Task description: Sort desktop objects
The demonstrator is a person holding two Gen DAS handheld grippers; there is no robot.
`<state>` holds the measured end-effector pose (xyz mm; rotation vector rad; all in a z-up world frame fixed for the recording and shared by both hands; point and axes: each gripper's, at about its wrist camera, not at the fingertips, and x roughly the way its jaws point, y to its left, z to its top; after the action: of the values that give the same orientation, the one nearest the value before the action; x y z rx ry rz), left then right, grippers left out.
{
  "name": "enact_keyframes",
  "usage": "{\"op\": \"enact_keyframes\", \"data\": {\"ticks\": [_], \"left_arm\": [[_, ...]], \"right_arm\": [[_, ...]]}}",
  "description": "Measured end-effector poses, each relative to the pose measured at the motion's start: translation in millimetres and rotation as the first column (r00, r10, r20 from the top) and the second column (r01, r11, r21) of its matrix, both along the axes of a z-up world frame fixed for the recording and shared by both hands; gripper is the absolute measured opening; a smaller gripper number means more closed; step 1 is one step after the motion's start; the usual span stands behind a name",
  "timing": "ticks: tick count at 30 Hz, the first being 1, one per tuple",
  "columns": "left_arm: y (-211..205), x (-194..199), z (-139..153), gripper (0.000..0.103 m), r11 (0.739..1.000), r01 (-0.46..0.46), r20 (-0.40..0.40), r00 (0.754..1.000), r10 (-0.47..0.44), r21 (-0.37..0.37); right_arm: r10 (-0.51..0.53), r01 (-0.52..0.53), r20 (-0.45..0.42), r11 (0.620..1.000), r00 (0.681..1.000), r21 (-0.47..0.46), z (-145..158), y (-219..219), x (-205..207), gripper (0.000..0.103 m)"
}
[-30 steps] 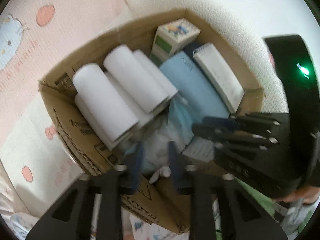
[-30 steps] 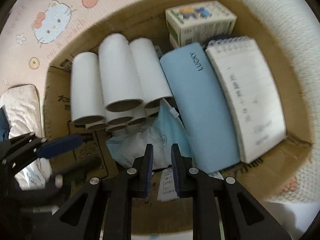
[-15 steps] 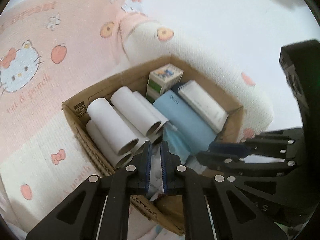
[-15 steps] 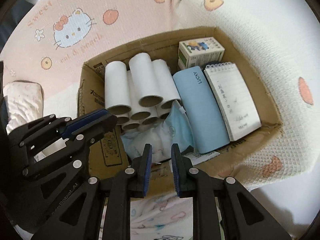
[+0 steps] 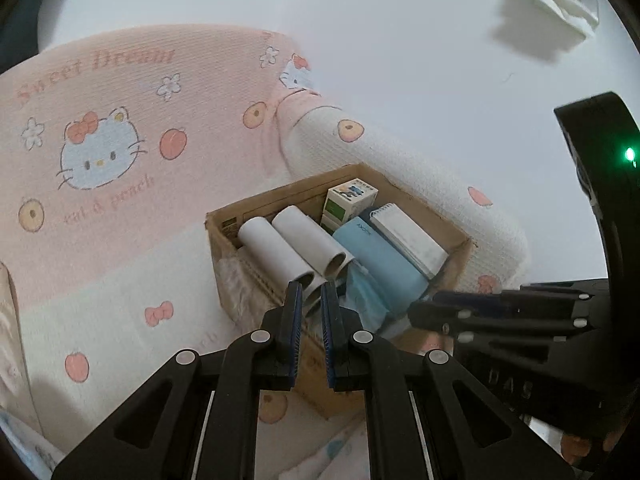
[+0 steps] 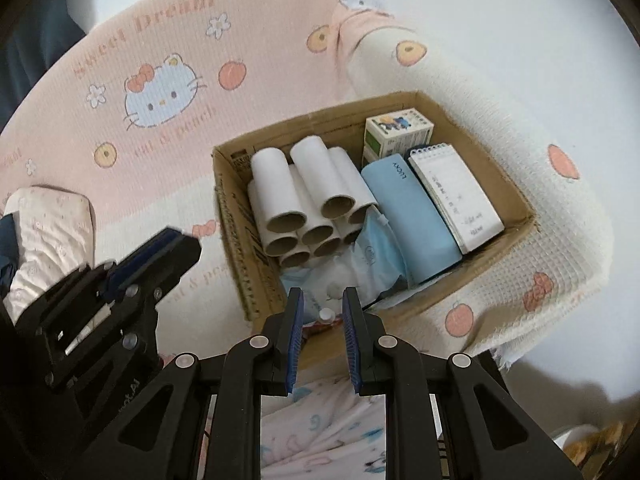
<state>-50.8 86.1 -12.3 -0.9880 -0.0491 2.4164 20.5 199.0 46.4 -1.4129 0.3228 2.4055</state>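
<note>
1. Pink-and-cream blanket (image 6: pixel 152 128) with a cat print covers the surface, white wall behind, and the cardboard box (image 6: pixel 476 292) sits on the blanket.
2. Left tongs (image 5: pixel 308 308) hang above the box's near-left corner, pads a narrow gap apart, nothing between them.
3. Inside the box, far left: white paper tubes (image 6: pixel 308 196) stacked in a pile, open ends facing us.
4. In front of them lies a crumpled blue-white packet (image 6: pixel 372 256).
5. Next along, a light blue case (image 6: pixel 408 216), then the spiral notepad (image 6: pixel 456 196) touching it, and a small printed carton (image 6: pixel 400 128) at the back.
6. Right tongs (image 6: pixel 320 308) hover over the near wall, released, empty.
</note>
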Motion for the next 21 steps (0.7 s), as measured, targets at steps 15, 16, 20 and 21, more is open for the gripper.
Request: {"op": "enact_keyframes", "data": {"ticks": [15,16,20,21], "left_arm": [[-21,13,24,0.058,0.994,-0.104,-0.064,0.993,0.103,-0.016],[-19,14,25,0.059,0.993,-0.11,-0.068,0.992,0.107,-0.037],[-16,20,32,0.065,0.985,-0.148,-0.13,0.982,0.136,-0.085],[-16,22,34,0.067,0.985,-0.15,-0.147,0.98,0.136,-0.09]], "right_arm": [[-0.232,0.239,-0.068,0.964,0.97,0.116,46,-26,45,0.016],[-0.232,0.239,-0.065,0.962,0.97,0.134,48,-29,46,0.016],[-0.223,0.234,-0.084,0.958,0.971,0.165,56,-36,49,0.03],[-0.221,0.233,-0.091,0.958,0.971,0.169,57,-37,49,0.036]]}}
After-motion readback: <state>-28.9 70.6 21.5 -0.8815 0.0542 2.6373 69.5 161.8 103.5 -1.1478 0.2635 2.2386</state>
